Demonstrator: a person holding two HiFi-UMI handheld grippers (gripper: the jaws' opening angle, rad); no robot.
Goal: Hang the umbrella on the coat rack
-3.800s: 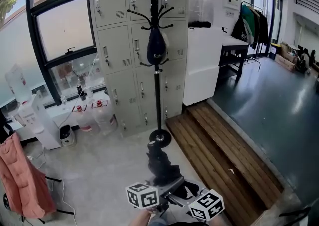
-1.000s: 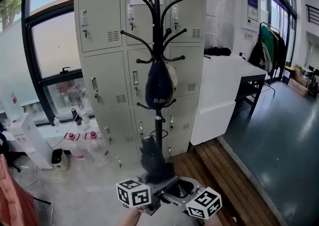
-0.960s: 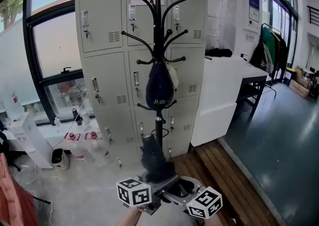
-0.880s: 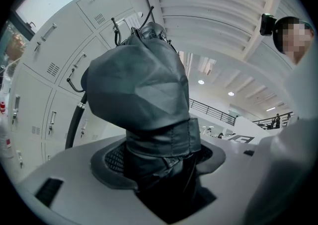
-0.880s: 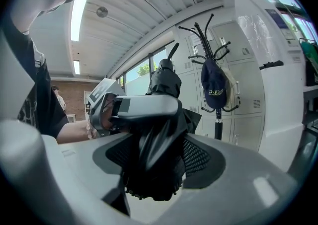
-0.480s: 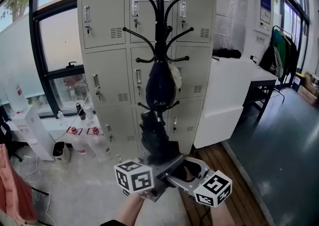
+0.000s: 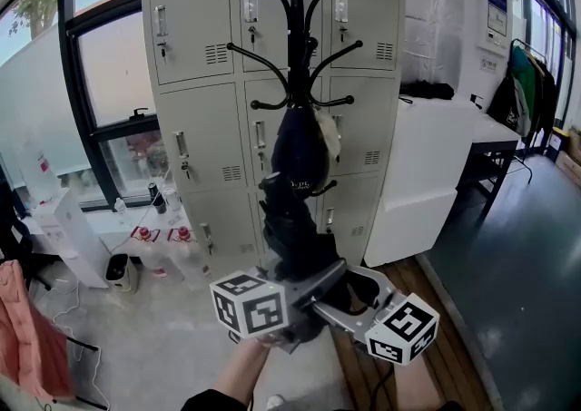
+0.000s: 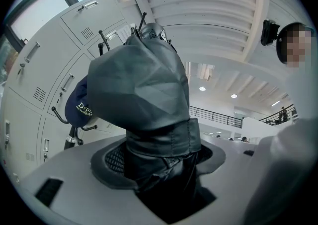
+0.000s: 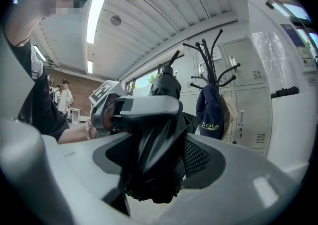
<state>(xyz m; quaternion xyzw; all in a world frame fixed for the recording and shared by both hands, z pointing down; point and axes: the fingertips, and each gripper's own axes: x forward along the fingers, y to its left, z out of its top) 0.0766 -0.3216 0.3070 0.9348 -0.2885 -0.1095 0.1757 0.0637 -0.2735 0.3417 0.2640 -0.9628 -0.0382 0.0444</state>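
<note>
A folded black umbrella [image 7: 289, 228] stands nearly upright in front of the black coat rack [image 7: 295, 55]; its tip reaches the lower edge of a navy cap [image 7: 298, 151] hanging there. My left gripper [image 7: 289, 298] is shut on the umbrella's lower part, and my right gripper [image 7: 334, 298] is shut on it from the right. In the left gripper view the umbrella [image 8: 144, 100] rises from the left gripper [image 8: 159, 169], with the cap [image 8: 82, 107] behind. In the right gripper view the right gripper [image 9: 154, 169] clamps bunched umbrella fabric [image 9: 154, 144], with the coat rack [image 9: 208, 55] beyond.
Grey lockers [image 7: 209, 83] stand right behind the rack. A white cabinet [image 7: 427, 173] is at the right and a large window [image 7: 109, 64] at the left. Water bottles [image 7: 150, 246] sit on the floor and a pink cloth [image 7: 27, 327] hangs at far left.
Both grippers have risen with the umbrella and come closer to the coat rack. The umbrella's tip, earlier below the navy cap, now reaches it.
</note>
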